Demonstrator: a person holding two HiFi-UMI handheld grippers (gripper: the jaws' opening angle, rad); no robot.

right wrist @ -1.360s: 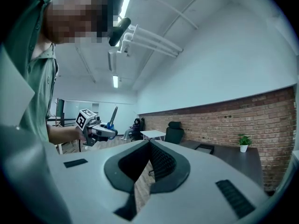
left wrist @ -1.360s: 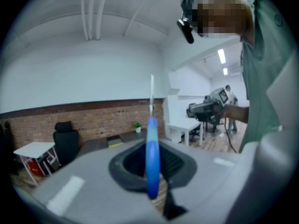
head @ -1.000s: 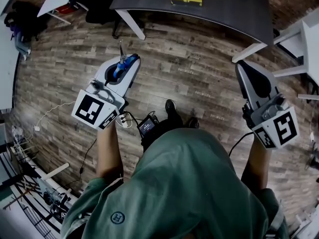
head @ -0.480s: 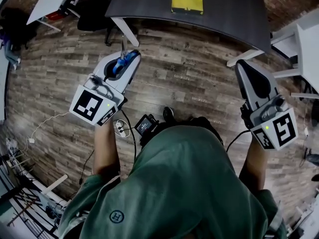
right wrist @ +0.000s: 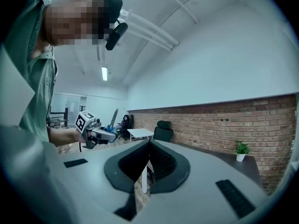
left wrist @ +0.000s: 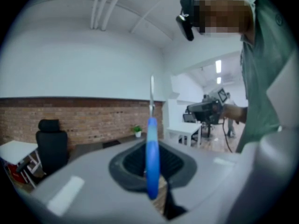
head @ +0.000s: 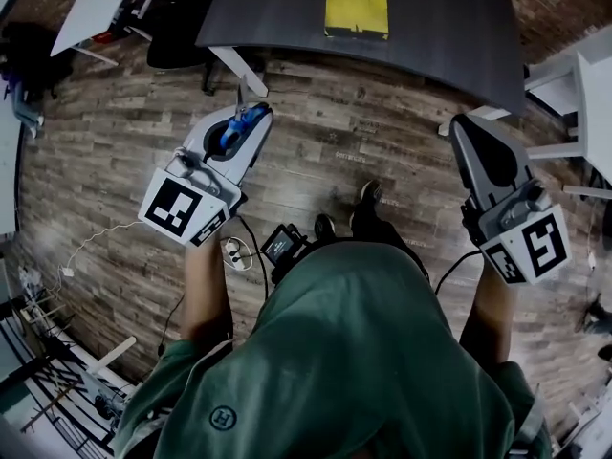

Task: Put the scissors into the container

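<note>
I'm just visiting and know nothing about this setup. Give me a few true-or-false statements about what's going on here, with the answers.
1. The left claw grips blue-handled scissors. True.
2. The right claw holds a pen. False: its jaws are together with nothing between them.
3. The scissors lie on the dark table. False: they are held in the air above the wooden floor.
4. A yellow box sits on the dark table. True.

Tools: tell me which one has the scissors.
The left tool, clamped on the blue-handled scissors with the blades sticking out past its tips; the right tool has nothing between its jaws.
</note>
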